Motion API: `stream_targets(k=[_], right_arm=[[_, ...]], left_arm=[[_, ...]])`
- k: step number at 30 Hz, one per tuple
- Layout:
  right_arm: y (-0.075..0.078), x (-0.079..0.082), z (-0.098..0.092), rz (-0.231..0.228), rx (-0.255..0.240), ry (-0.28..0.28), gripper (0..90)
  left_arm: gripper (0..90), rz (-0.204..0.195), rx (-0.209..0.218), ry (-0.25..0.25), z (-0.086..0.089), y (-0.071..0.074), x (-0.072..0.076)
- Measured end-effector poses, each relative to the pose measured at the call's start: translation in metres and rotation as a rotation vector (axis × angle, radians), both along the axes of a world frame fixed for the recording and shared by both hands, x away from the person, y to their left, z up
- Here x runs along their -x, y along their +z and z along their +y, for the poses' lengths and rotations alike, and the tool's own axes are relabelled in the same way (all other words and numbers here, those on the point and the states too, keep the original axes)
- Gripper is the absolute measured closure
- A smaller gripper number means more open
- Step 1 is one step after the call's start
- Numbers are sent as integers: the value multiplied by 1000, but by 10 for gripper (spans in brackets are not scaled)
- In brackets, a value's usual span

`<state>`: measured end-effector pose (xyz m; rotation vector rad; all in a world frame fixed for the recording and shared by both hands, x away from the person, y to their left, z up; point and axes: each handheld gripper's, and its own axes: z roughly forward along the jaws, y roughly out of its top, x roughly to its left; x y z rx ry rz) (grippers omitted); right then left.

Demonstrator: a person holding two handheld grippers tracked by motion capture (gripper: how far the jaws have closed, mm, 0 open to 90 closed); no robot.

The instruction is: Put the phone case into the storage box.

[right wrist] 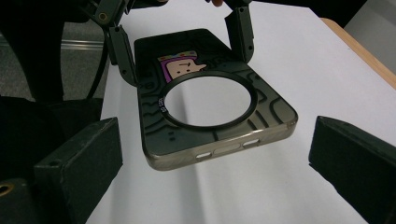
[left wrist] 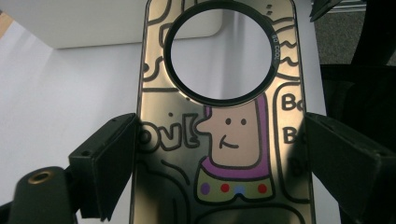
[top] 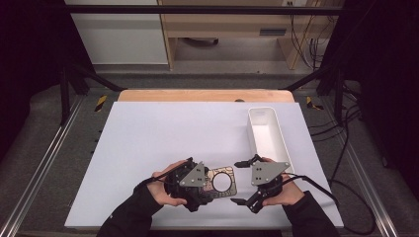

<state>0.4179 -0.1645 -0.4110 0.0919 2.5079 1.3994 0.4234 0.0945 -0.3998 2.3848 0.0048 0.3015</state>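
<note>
Near the white surface's front edge: smoky translucent phone case with cartoon print and black ring cut-out, clamped by its long sides in the left gripper, far end jutting free. Just beside it, right gripper, jaws spread wide, aimed at that end. Likely risks: slick sides slipping, case twisting or flexing under a careless squeeze. Farther right, empty white rectangular bin.

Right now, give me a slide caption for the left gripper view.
Left gripper clamps a cartoon-printed phone case by its long edges above the white table.
</note>
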Motion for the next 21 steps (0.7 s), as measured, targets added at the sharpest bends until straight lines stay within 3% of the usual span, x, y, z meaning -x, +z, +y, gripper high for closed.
stream_targets(k=[21], right_arm=[[-8, 1, 7, 10, 26, 48, 54]], left_arm=[[117, 6, -1, -52, -7, -2, 4]])
